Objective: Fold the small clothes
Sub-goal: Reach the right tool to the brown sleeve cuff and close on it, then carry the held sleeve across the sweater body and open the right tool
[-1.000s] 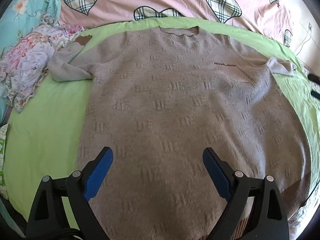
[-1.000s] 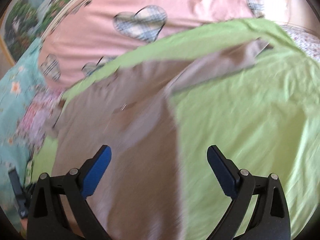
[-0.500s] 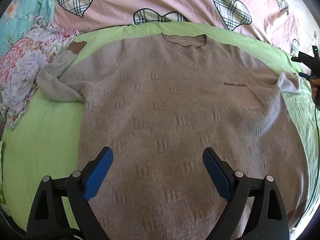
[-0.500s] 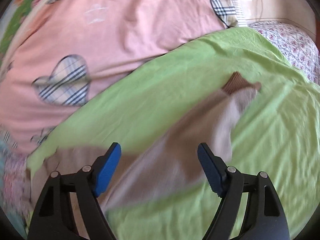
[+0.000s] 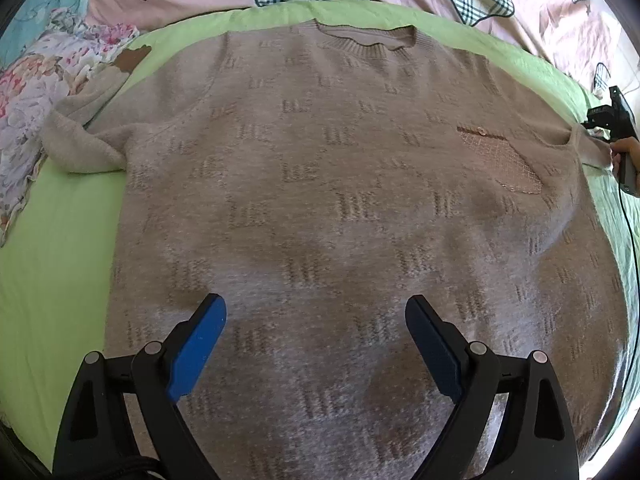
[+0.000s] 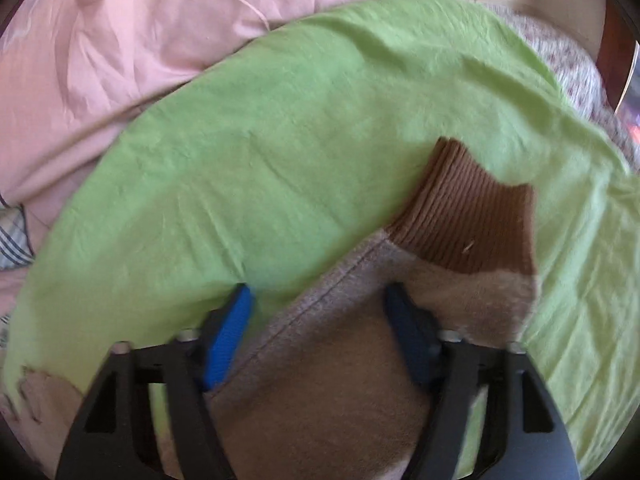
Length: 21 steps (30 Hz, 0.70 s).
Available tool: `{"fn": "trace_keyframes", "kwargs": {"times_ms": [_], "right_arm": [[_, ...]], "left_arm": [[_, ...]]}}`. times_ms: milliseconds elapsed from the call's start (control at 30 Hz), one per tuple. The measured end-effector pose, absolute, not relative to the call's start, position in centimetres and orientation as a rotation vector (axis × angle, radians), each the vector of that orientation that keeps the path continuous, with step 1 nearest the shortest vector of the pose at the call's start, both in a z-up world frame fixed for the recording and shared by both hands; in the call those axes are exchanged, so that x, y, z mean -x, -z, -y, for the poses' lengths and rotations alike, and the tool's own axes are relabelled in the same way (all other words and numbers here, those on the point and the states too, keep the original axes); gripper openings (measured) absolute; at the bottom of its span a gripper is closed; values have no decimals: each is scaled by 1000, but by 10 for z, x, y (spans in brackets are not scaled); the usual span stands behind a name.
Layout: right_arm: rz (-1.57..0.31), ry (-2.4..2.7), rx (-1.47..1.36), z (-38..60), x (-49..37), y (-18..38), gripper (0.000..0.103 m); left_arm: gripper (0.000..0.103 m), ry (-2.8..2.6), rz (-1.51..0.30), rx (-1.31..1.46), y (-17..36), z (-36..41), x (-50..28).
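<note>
A grey sweater [image 5: 340, 208] lies flat on a green sheet [image 5: 60, 280] on the bed. The right gripper [image 6: 320, 320], angled steeply down, is closing around its sleeve [image 6: 360, 360] near the brown cuff [image 6: 464, 216]. The left gripper [image 5: 316, 320] hangs wide open, empty, above the hem.

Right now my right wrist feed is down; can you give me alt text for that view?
The right gripper is closing around the beige sweater sleeve, which lies between its blue pads just below the brown ribbed cuff. The sleeve rests on a green sheet, with a pink quilt beyond.
</note>
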State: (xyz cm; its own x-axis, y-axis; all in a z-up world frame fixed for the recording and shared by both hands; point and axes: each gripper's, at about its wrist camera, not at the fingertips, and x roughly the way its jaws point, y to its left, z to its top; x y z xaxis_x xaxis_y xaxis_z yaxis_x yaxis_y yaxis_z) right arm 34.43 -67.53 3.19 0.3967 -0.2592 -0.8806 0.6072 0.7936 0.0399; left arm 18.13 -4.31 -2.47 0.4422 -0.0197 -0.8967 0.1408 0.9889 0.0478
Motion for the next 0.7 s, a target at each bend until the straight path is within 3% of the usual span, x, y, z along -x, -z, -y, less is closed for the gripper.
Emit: {"fn": "trace_keyframes", "kwargs": {"times_ms": [33, 67, 100, 267, 433, 700], "right_arm": [[-1020, 561, -394, 677, -341, -34, 30], [-1012, 552, -412, 679, -337, -36, 14], [-1002, 540, -429, 680, -334, -39, 10], [-894, 358, -463, 649, -314, -71, 8], [-871, 71, -481, 559, -300, -104, 8], [-919, -408, -517, 380, -308, -80, 8]], "left_arm": [[92, 104, -1107, -120, 24, 44, -181], [92, 108, -1105, -120, 23, 45, -180], [92, 113, -1101, -118, 21, 46, -179], [92, 120, -1081, -108, 15, 44, -169], [92, 126, -1050, -82, 7, 38, -161], [92, 132, -993, 3, -8, 6, -154]]}}
